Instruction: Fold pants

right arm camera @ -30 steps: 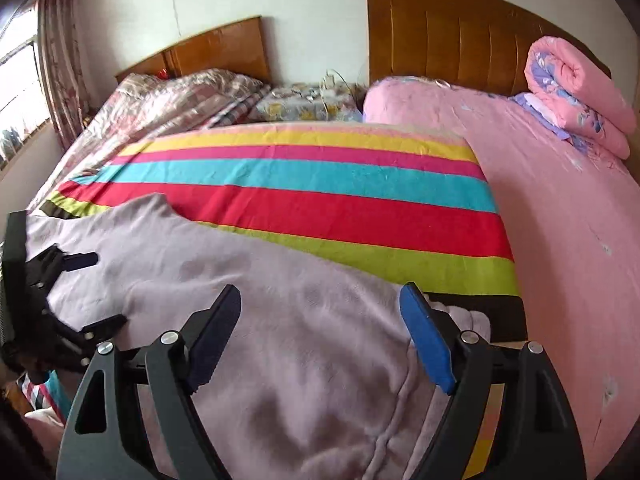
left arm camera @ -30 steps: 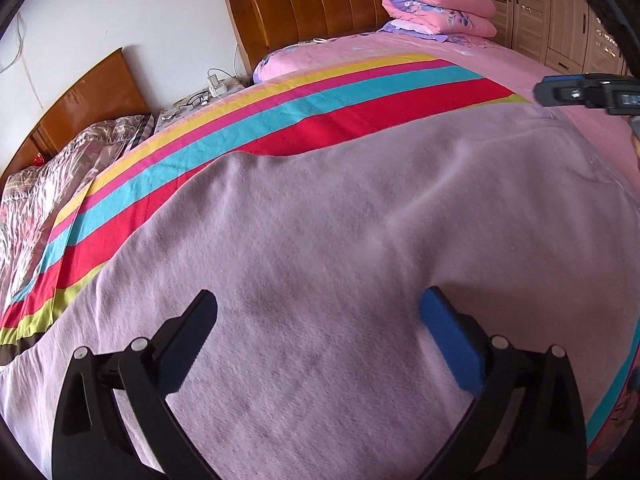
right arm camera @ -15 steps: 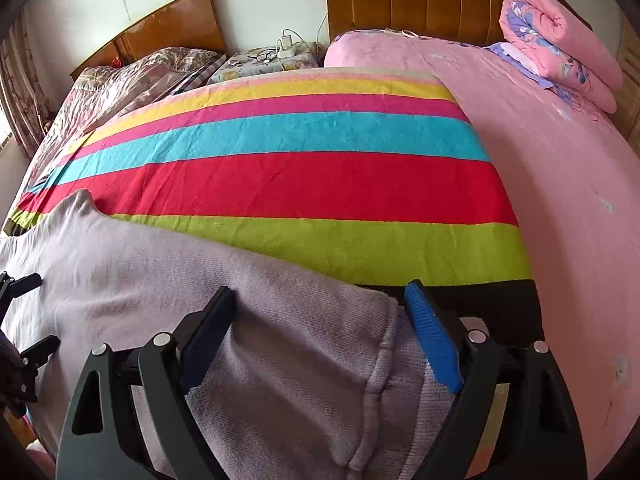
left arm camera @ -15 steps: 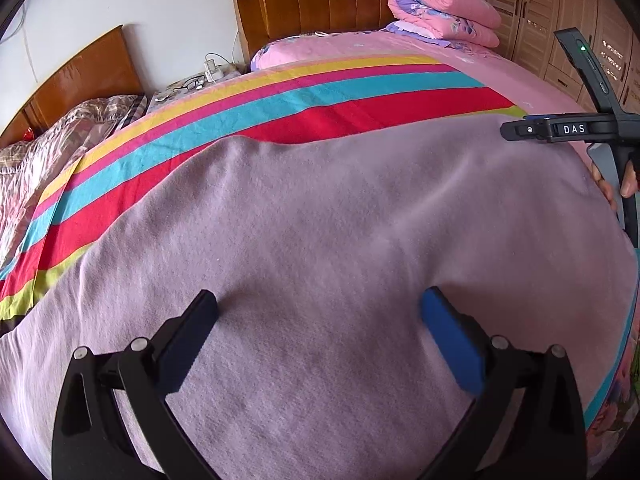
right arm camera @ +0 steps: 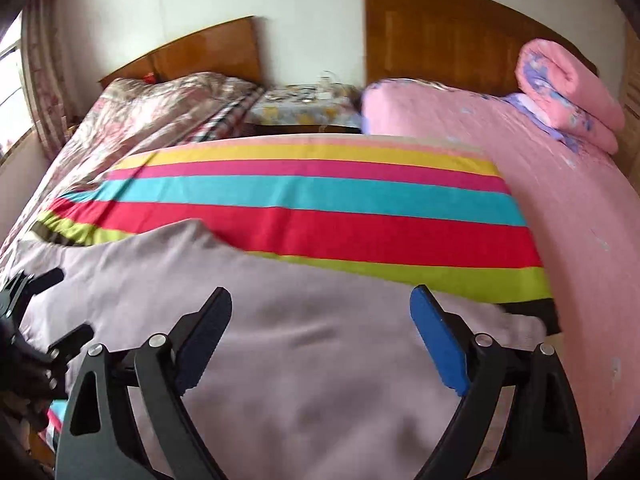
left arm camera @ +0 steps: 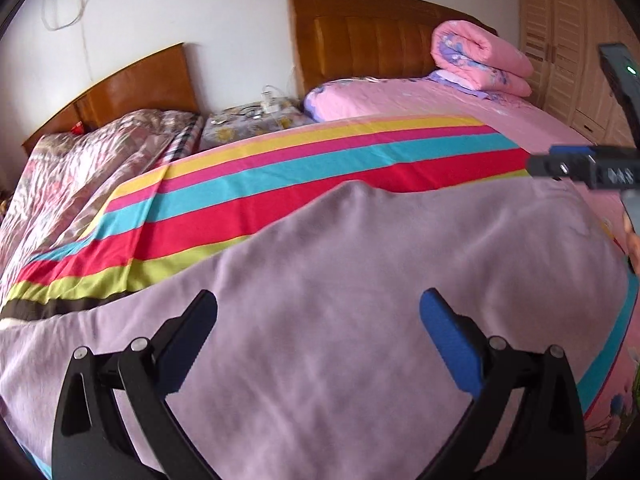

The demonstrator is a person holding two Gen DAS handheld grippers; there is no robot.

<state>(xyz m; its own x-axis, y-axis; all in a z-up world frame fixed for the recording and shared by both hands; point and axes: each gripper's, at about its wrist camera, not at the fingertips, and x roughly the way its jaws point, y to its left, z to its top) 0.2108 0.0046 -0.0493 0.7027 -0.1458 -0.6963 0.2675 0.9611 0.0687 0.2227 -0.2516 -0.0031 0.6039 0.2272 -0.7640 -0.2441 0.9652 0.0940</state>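
Observation:
The lilac pants (left arm camera: 360,280) lie spread flat across the near part of a striped cloth (left arm camera: 320,168) on the bed. My left gripper (left arm camera: 320,300) hovers above them, open, its pads clear of the fabric. In the right wrist view the pants (right arm camera: 280,320) fill the foreground and their waistband end reaches the right side. My right gripper (right arm camera: 322,296) hangs over them with its jaws opening, and nothing is pinched between them. Each gripper shows in the other's view: the right gripper (left arm camera: 580,168) at the right edge, the left gripper (right arm camera: 40,308) at the left edge.
A rolled pink quilt (left arm camera: 480,56) lies by the wooden headboard (left arm camera: 360,32) on the pink sheet (right arm camera: 560,220). A second bed with a floral cover (left arm camera: 100,160) stands to the left, with a cluttered nightstand (left arm camera: 256,116) between the beds. Wardrobe doors (left arm camera: 568,40) stand at the right.
Both grippers have drawn back and up from the pants, so more of the striped cloth and the far beds shows. The right jaws stand wider. The pants stay flat.

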